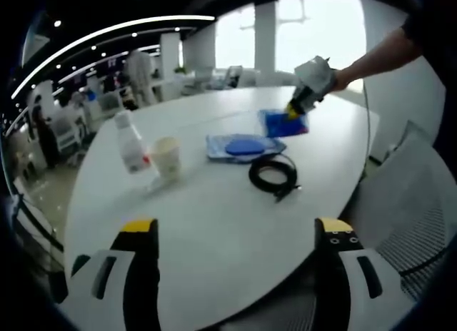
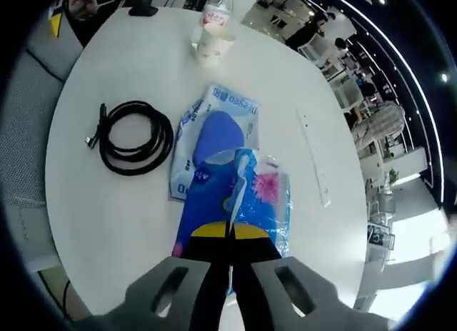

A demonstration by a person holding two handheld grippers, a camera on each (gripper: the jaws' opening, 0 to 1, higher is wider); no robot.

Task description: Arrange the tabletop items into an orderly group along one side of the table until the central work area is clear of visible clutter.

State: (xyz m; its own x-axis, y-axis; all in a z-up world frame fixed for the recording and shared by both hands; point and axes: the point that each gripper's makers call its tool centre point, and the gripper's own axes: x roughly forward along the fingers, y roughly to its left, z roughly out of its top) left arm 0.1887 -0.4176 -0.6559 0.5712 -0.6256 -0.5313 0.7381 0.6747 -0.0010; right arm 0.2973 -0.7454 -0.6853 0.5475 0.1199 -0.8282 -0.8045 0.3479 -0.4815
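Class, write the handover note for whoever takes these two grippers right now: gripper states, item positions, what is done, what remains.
Right gripper: shut on the blue packet.
Left gripper: open, holding nothing, hovering over the near table edge.
Pale pouch touches the blue packet; coiled black cable lies beside them; paper cup and bottle stand together.
Done: nothing grouped yet.
Left: move everything to one side.

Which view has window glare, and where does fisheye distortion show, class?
Left gripper view: the bright windows are blown out white behind the right gripper; ceiling light strips curve. Right gripper view: evenly lit, the white table rim bows strongly.
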